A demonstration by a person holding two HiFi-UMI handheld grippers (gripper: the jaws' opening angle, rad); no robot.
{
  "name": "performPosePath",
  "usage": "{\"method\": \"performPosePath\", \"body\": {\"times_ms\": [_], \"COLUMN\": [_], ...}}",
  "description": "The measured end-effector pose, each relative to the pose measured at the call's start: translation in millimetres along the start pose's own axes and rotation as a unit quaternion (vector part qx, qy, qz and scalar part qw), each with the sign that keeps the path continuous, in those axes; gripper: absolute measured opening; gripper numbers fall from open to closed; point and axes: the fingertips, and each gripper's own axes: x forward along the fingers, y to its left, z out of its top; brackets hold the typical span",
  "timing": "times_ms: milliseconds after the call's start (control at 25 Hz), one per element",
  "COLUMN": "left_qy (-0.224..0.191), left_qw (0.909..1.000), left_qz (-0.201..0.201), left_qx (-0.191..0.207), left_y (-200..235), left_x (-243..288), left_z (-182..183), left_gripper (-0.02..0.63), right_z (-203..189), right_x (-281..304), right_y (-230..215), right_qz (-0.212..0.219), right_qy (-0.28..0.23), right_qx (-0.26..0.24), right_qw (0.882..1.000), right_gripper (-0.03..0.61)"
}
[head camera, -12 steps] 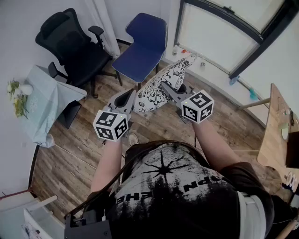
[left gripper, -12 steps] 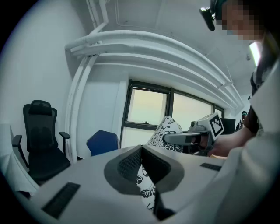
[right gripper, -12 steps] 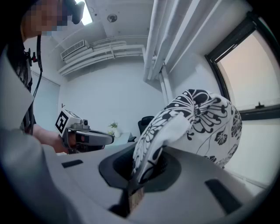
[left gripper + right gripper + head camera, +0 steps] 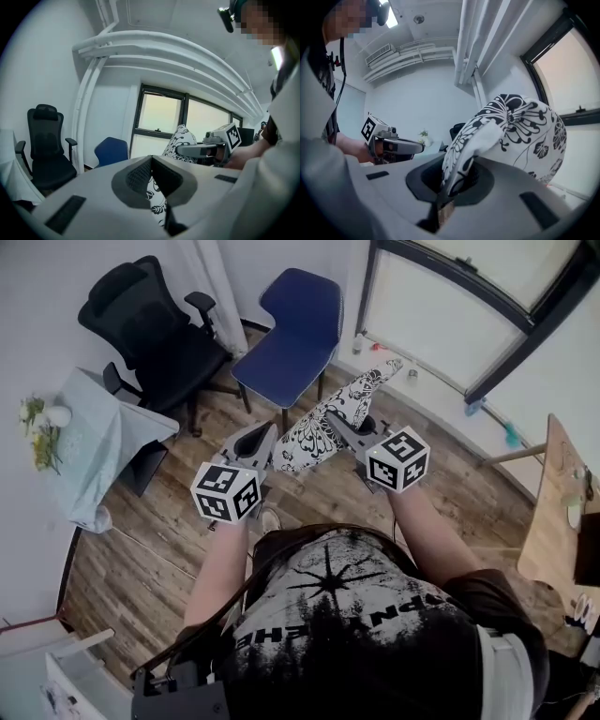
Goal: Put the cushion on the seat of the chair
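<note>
Carrying step: the 2 grippers hold the floral cushion (image 4: 314, 432) up mid-frame. The left gripper (image 4: 266, 434) and right gripper (image 4: 334, 417) each have jaws clamped on an edge. The blue chair (image 4: 281, 362) at upper middle is bare. Next, I'd guess: step closer and lower it flat.

The head camera looks steeply down from above onto the left gripper (image 4: 265, 434) and the right gripper (image 4: 337, 418). Each gripper camera sits close behind its own jaws, looking along them. All three share the cushion (image 4: 323, 423) between them.
</note>
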Motion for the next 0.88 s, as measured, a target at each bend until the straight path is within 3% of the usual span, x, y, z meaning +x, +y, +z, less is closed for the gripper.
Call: {"method": "performPosePath", "body": {"times_ms": [280,640,880], "left_qy": [0.003,0.000,0.002], "left_qw": [1.0000,0.9999,0.9999], "left_qz": [0.010,0.011,0.000], "left_qx": [-0.001,-0.012,-0.016], "left_y": [0,18,49], "left_x": [-1,-3,7], "left_z": [-6,-8,-4], "left_gripper": [0.014,0.014,0.014], "right_z": [6,-4,-9], "right_x": [0,20,49], "right_y": [6,6,0], "right_qz": [0.018,0.024,0.012], "right_qy": [-0.019,0.000,0.018], "right_qx": [-0.004,0.004,-0.028], "right_qw": [1.000,1.000,0.999], "right_gripper": [0.031,0.031,0.031]}}
